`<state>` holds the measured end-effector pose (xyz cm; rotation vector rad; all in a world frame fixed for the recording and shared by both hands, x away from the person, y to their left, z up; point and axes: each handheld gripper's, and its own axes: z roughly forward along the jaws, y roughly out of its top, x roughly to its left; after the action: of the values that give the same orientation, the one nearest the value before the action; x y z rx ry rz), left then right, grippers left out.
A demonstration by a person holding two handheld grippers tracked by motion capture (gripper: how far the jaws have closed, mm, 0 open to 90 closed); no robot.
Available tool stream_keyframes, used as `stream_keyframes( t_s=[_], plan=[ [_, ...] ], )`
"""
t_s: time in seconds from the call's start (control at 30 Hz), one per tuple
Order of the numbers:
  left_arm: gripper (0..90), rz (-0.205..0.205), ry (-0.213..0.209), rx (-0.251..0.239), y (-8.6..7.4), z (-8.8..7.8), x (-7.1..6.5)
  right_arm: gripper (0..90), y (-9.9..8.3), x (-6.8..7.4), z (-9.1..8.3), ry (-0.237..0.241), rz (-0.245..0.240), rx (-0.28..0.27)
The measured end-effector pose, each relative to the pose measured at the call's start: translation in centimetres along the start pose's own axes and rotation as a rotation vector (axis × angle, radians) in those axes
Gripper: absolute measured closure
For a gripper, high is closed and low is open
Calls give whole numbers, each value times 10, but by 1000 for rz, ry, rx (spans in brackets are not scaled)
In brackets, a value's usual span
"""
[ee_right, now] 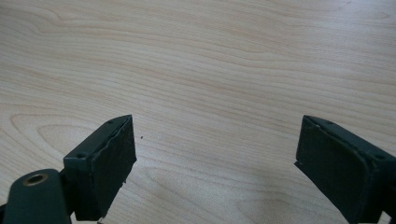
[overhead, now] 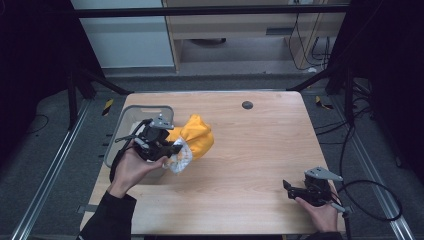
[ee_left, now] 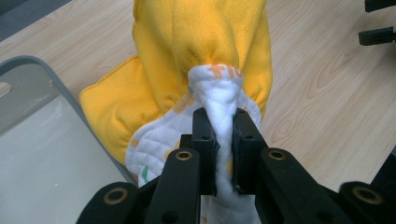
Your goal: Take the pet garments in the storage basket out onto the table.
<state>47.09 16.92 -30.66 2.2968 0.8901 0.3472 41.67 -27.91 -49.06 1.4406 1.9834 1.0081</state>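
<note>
A yellow cloth (overhead: 197,136) with a white quilted printed lining (overhead: 181,159) lies bunched on the wooden table (overhead: 250,150), just right of a grey bin. My left gripper (overhead: 176,148) is shut on a gathered fold of the white lining. In the left gripper view the two black jaws pinch that white fold (ee_left: 220,122), with the yellow cloth (ee_left: 201,42) hanging beyond it. My right gripper (overhead: 288,189) rests near the table's front right, held by a hand. Its jaws (ee_right: 215,158) stand wide apart over bare wood with nothing between them.
A grey plastic bin (overhead: 131,120) stands at the table's left side, its rim (ee_left: 56,79) close beside the cloth. A small dark round disc (overhead: 247,105) sits near the far edge. Cables (overhead: 370,200) trail off the right side.
</note>
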Motion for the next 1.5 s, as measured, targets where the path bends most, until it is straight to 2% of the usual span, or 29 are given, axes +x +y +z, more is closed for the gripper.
stream_keyframes(
  t_s=[0.83,0.97,1.5],
  plan=[
    [822,59,-66,22,6,36,-26,120,0,0,0,-3,-4,0],
    [822,88,-73,45,6,47,-32,120,0,0,0,-3,-5,1],
    [821,103,-107,69,3,72,-42,120,0,0,0,-1,-3,3]
  ],
)
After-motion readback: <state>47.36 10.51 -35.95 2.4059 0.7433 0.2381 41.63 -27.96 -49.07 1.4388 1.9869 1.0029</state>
